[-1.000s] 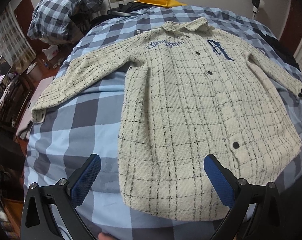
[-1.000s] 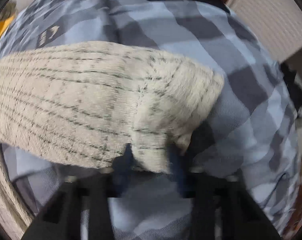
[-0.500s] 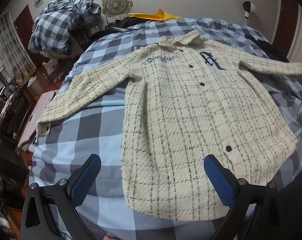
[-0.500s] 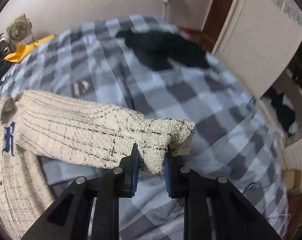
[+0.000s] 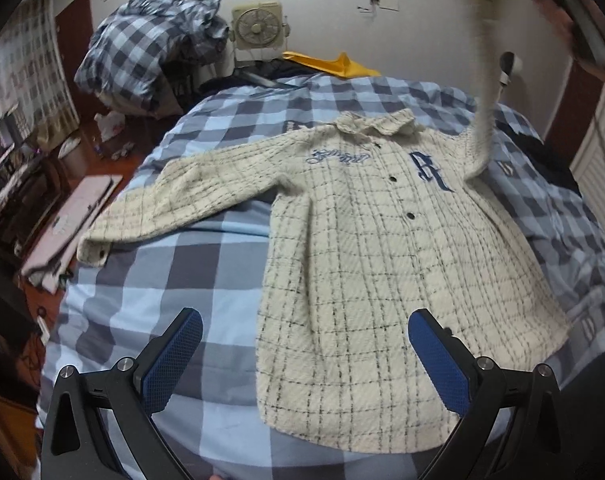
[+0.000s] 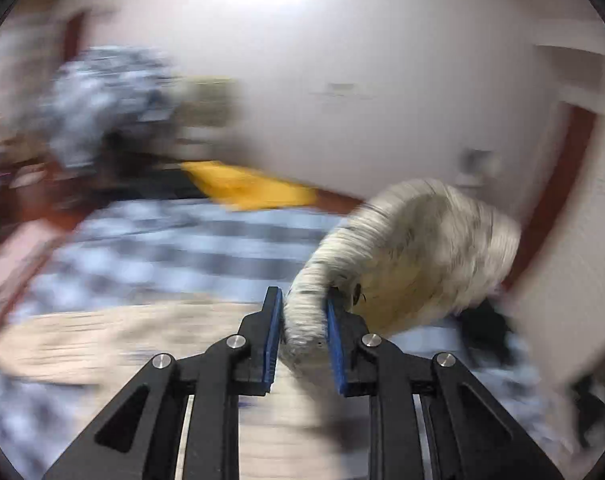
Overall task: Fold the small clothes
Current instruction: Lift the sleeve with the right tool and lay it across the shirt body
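Fold barely begun: my right gripper (image 6: 302, 334), jaws easing apart yet clamped on one lifted sleeve (image 6: 406, 248), left gripper (image 5: 304, 360) wide apart, empty; shirt (image 5: 382, 260) otherwise flat.

Each gripper is built the same way. The left gripper (image 5: 305, 354) has two matte black arms shaped like open triangular frames, each with a cut-out window, joined by round silver screw heads (two show on each side). Its fingers (image 5: 438, 354) carry flat rectangular pads of bright blue with a fine cross-hatched grip texture. The right gripper (image 6: 302, 332) repeats the pattern: black linkage bars, silver pivot screws and slim blue pads (image 6: 271, 340) seen edge-on, with pale slots between the inner bars.
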`<action>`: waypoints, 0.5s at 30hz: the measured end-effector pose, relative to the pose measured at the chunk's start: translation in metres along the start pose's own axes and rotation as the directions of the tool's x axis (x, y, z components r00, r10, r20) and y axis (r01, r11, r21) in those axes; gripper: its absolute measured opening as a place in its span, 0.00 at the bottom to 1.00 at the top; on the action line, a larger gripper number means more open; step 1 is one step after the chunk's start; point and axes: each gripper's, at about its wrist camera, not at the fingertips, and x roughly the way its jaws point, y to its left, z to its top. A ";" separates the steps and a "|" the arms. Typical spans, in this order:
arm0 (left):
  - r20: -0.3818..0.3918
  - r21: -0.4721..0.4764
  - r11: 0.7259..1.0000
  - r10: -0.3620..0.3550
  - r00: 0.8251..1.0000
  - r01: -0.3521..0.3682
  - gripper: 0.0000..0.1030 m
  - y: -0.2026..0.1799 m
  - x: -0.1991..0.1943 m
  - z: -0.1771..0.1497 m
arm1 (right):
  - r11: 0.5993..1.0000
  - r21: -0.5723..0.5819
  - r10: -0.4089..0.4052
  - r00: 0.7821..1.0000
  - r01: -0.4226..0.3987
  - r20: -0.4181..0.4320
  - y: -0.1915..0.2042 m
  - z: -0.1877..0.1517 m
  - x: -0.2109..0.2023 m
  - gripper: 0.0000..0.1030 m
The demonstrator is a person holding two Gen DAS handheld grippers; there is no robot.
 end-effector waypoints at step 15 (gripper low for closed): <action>0.022 -0.067 0.995 -0.079 0.997 0.080 1.00 0.014 -0.013 -0.001 | 0.958 0.002 0.250 0.827 -0.288 -0.503 0.013 -0.142 0.064 0.57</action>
